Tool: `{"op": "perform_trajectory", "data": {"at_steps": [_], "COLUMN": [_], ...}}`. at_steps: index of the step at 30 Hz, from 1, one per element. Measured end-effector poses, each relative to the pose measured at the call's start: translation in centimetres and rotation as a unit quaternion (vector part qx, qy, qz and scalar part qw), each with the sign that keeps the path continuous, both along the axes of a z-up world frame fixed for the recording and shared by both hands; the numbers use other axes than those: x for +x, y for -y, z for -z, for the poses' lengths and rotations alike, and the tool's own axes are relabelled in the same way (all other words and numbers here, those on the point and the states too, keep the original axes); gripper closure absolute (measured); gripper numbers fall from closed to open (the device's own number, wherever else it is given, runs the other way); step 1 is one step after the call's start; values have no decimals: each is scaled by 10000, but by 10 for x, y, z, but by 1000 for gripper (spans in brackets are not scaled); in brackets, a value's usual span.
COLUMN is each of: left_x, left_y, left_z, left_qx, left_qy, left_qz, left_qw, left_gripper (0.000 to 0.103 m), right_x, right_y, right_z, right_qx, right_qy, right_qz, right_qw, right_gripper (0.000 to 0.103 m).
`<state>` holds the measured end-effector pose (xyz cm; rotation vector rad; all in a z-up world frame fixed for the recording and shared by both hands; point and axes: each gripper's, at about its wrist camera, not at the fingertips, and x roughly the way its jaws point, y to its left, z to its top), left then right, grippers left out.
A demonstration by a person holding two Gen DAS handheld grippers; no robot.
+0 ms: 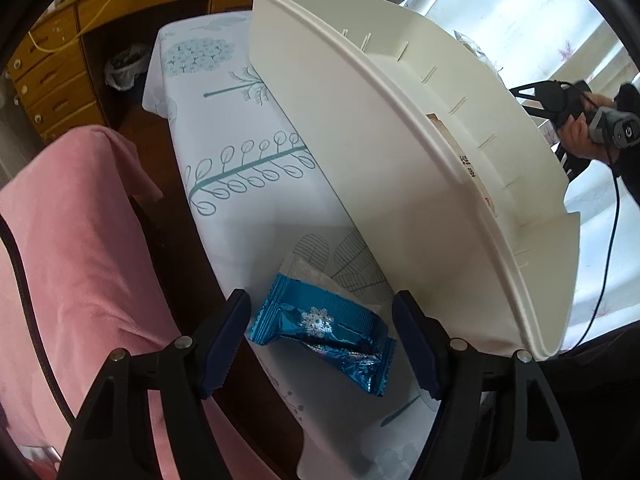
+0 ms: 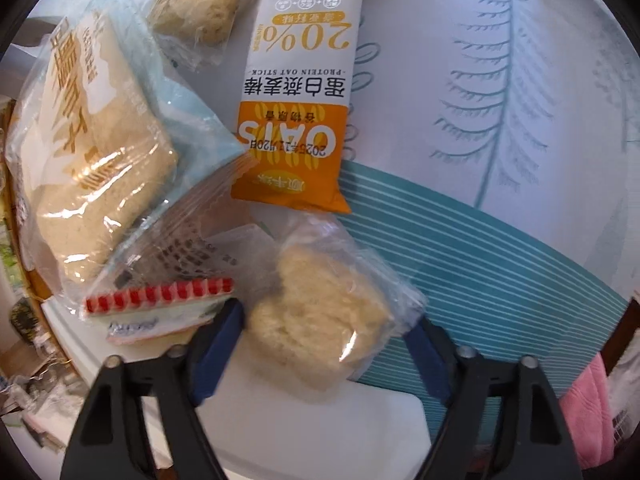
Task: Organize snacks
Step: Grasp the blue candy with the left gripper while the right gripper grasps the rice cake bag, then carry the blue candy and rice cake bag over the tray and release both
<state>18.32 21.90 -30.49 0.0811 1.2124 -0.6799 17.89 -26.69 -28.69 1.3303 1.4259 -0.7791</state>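
1. Left wrist view: the left gripper [image 1: 322, 344] stands with its jaws apart on either side of a blue foil candy [image 1: 320, 334], and a gap shows between each blue pad and the wrapper, so nothing is gripped.
2. That candy lies flat on the tablecloth [image 1: 248, 208], close to the table's near edge, its long axis slanting from upper left to lower right, a snowflake mark facing up.
3. Just right of it rises the wall of a white bin [image 1: 360, 128], leaving only a narrow strip of cloth between bin and table edge; a pink cloth [image 1: 76, 240] hangs beyond that edge on the left.
4. Far right in this view, a hand [image 1: 580, 132] holds the other gripper's handle, which the right wrist camera cannot show.
5. Right wrist view: the right gripper [image 2: 328, 350] is likewise open, straddling a clear-wrapped pale cake [image 2: 320, 320] without clear pad contact.
6. Only this view shows the snack pile: beyond the cake an orange oat stick packet [image 2: 300, 92] lies lengthwise away from the camera, with larger bags [image 2: 88, 152] to its left.
7. Open patterned cloth lies to the right.
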Motion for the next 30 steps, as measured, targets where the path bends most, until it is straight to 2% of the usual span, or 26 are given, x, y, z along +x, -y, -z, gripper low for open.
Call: {"op": "perform_trajectory", "data": {"at_steps": [6,9,13,15,23,30], "left_x": [-11,-10,-11,-13,-23,-40], "left_y": [1,0,-4,-4,-4,-8], "left_z": [-2,-3,-2,-2,-4,-5], "left_qx": [98,52,-24,-18,-91,-167], "left_qy": [316,284,269,293,-49,-466], "left_qz": [-243,-331,-504,-560,-845,-1251], "left_qw": [9992,9990,9984,9980,9964,9909], "left_gripper": [42,48,50,57,60,63], "right_x": [4,-7,-22,-27,-45,-51], "right_y": [-8,-10,-11,-10,-6,1], "right_z": [-4,-5,-4,-7,-15,-51], "right_qx": [-140,-68,179,155,149,-135], "right_qy": [147,167,387,359,360,493], "right_qz": [45,175,557,608,684,493], "right_qw": [9998,9997,9975,9974,9969,9975], "right_gripper": [38,40,46,47,51,51]}}
